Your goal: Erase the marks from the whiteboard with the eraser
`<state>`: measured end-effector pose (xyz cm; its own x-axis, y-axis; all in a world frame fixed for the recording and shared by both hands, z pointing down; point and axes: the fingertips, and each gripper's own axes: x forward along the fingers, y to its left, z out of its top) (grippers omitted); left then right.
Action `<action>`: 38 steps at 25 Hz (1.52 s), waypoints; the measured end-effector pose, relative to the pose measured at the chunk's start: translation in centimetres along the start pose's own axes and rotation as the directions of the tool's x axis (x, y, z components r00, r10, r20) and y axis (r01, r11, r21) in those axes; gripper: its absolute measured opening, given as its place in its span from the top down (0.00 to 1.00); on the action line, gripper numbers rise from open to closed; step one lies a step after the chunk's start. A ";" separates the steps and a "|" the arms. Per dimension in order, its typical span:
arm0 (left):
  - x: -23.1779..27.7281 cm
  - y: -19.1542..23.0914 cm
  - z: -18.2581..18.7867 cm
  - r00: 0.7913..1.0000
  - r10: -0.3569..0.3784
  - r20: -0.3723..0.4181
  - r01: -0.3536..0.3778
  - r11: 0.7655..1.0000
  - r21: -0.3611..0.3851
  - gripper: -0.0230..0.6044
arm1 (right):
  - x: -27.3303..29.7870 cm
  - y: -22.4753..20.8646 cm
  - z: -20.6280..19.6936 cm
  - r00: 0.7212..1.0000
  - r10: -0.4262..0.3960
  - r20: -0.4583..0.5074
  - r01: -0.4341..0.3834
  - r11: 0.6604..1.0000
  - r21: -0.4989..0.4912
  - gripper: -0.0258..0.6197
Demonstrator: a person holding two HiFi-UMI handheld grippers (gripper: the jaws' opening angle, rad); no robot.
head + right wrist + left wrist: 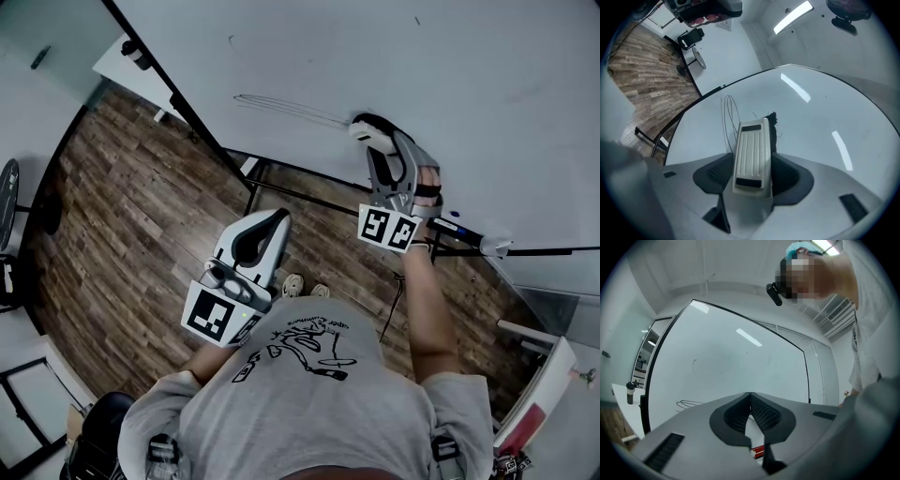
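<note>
A large whiteboard (pixel 394 66) fills the top of the head view. Thin black looping marks (pixel 281 106) run across it, seen too in the right gripper view as marks (pixel 730 117) and faintly in the left gripper view as marks (pixel 689 404). My right gripper (pixel 367 131) is shut on a white ribbed eraser (pixel 751 157), whose dark felt end presses against the board at the right end of the marks. The eraser (pixel 364 128) shows at the board in the head view. My left gripper (pixel 272 223) hangs lower, away from the board, shut with nothing between its jaws.
The board stands on a black frame (pixel 202 131) over a wood floor (pixel 122 206). A marker (pixel 461 231) lies on the board's tray at the right. A white table with a dark bottle (pixel 137 54) stands at the far left. A red-and-white object (pixel 530 422) is at the lower right.
</note>
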<state>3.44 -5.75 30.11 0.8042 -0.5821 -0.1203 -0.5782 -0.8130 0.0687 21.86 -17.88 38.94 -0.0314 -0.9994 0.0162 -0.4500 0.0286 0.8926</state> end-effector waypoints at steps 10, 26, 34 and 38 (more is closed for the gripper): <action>-0.3 0.4 -0.1 1.000 0.009 0.003 -0.009 1.000 0.006 0.93 | 1.0 4.4 -0.6 0.998 0.068 -0.013 -0.068 0.996 -0.056 0.56; -1.1 0.6 0.1 1.000 0.006 0.012 -0.006 1.000 0.001 0.93 | 1.6 7.1 -0.7 0.995 0.098 -0.014 -0.099 0.985 -0.141 0.56; -1.8 0.8 0.4 1.000 0.012 0.016 -0.012 1.000 0.002 0.93 | 2.5 11.9 -1.4 0.976 0.207 -0.067 -0.216 0.956 -0.199 0.56; -2.3 1.1 0.5 1.000 0.019 0.019 -0.019 1.000 0.002 0.93 | 2.1 11.5 -0.9 0.967 0.237 -0.095 -0.248 0.958 -0.142 0.55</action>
<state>0.96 -5.29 29.99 0.7903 -0.5970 -0.1378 -0.5936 -0.8018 0.0687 17.37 -19.68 49.63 -0.0517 -0.9615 0.2698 -0.2963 0.2727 0.9153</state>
